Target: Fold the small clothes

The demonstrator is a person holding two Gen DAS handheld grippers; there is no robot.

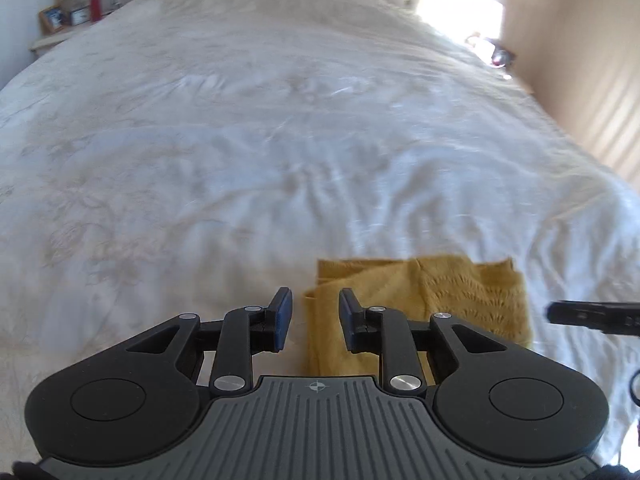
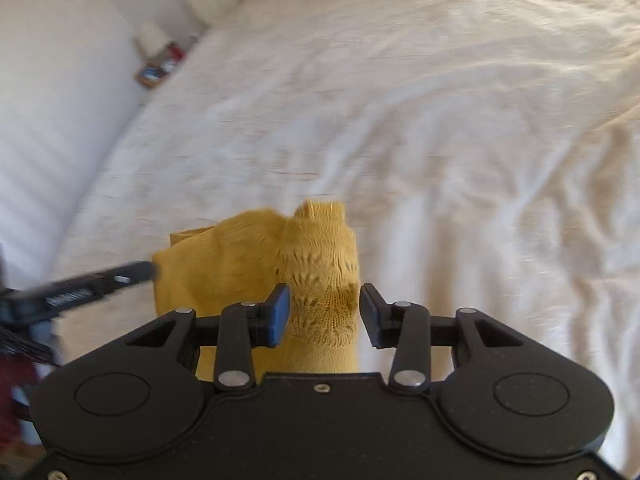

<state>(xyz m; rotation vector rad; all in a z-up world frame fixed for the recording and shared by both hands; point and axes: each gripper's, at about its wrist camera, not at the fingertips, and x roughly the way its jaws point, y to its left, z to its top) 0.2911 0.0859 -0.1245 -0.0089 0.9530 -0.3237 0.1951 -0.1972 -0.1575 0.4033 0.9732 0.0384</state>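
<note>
While a folded yellow knit garment [image 2: 256, 268] lies on the white bed [image 1: 240, 140], both tools hover just above it, left tool [image 1: 316, 322] and right tool [image 2: 324, 312] spread apart, gripping nothing

The left black two-finger gripper with blue rubber pads [image 1: 316, 326] points forward and slightly downward, its jaws parted with a clear gap between the pads and nothing held. The right black two-finger gripper of the same build [image 2: 325, 312] is likewise angled forward and down, jaws spread somewhat wider and also holding nothing. Each gripper's tip shows at the edge of the other's camera view, so the two sit side by side, close together.
</note>
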